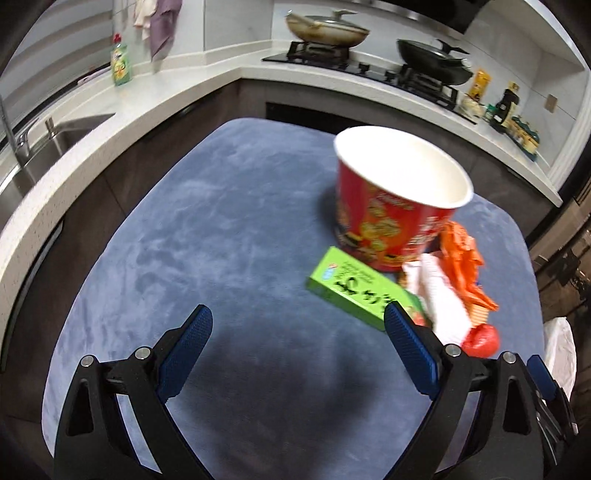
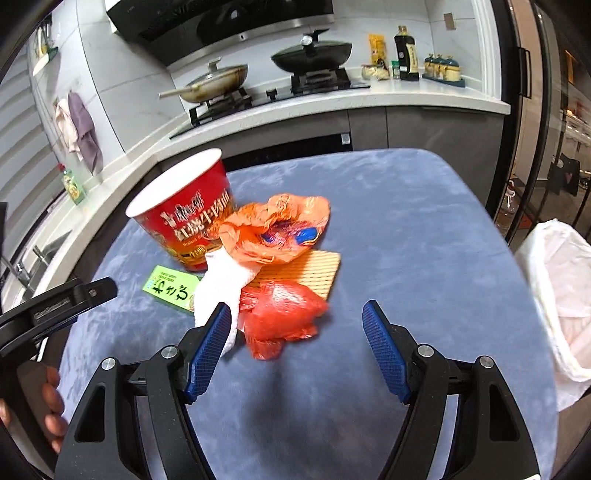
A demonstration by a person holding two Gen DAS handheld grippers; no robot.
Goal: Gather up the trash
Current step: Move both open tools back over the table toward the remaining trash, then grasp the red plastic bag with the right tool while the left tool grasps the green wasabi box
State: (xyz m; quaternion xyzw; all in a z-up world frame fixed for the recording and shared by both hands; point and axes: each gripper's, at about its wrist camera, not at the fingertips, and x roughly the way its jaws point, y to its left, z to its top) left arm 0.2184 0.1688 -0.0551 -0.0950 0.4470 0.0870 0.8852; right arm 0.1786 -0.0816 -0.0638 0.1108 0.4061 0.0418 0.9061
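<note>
On the far left of the kitchen a sink (image 1: 70,133) is sunk into the white counter (image 1: 155,96), with a green dish soap bottle (image 1: 121,62) standing further along it and cloths (image 1: 159,26) hanging on the wall above. In the middle, a table covered with a blue cloth (image 1: 221,221) carries the trash. The left gripper (image 1: 297,321) hangs over bare cloth with its jaws spread wide and nothing between them; the person's hand (image 2: 51,402) grips its handle. Just right of it lies a flat green box (image 1: 354,284), and behind that stands an empty red noodle cup (image 1: 391,199), upright. Against the cup rest a crumpled white paper towel (image 2: 225,284), an orange plastic bag (image 2: 277,229), a ridged tan mat (image 2: 314,269) and a red plastic bag (image 2: 284,314), all bunched together and touching. The right gripper (image 2: 295,317) is released too, jaws wide apart, its left finger (image 2: 210,343) just in front of the paper towel and the red bag showing between the tips, not pinched. Beyond, two pans (image 2: 314,55) sit on the stove (image 2: 273,92). At the far right, beside the table edge, stands a bin lined with a white bag (image 2: 561,288).
</note>
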